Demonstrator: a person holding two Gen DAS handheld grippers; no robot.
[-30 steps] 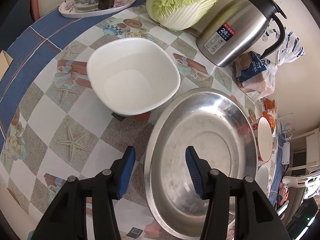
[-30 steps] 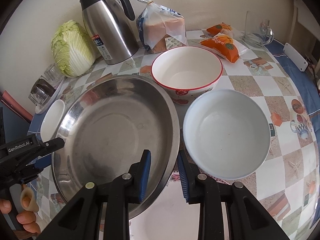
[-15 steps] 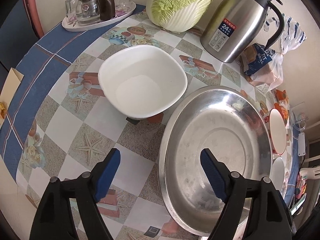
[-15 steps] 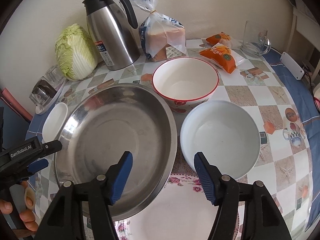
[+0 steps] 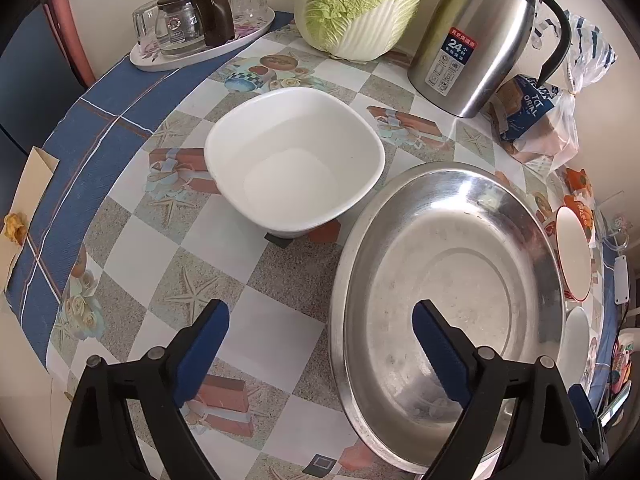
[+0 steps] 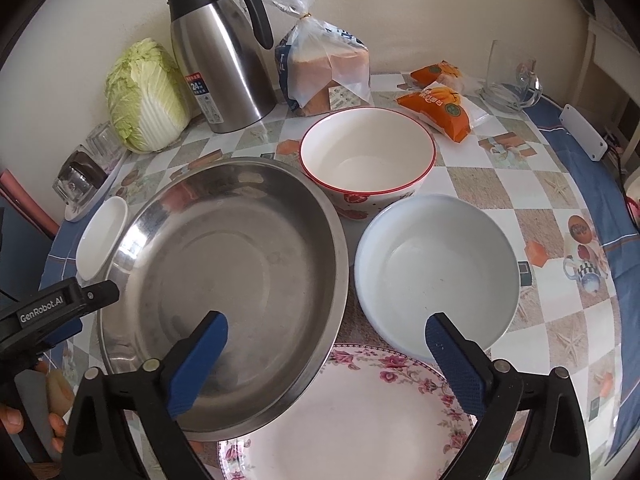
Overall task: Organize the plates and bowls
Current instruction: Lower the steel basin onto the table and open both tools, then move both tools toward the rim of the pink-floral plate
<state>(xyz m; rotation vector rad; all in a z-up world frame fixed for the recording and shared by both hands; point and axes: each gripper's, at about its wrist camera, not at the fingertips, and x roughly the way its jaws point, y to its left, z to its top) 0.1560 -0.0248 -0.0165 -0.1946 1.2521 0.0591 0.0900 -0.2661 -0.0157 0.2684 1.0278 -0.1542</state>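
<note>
A wide steel basin rests on the patterned table, its near edge overlapping a floral plate. My left gripper hangs over the basin's left rim. Its jaws are opening, and the rim lies between them untouched. My right gripper straddles the basin's right rim. Its jaws are also opening, with no pad on the metal. A white square bowl stands left of the basin. To the basin's right are a red-rimmed bowl and a pale round bowl.
Along the wall stand a steel thermos jug, a cabbage, a tray of glasses and a bread bag. Orange snack packets and a glass mug lie at the back right. A person's hand holds the left gripper.
Both pairs of jaws have spread from a narrow gap around the basin's rim to wide apart. The basin and both hands have stayed put.
</note>
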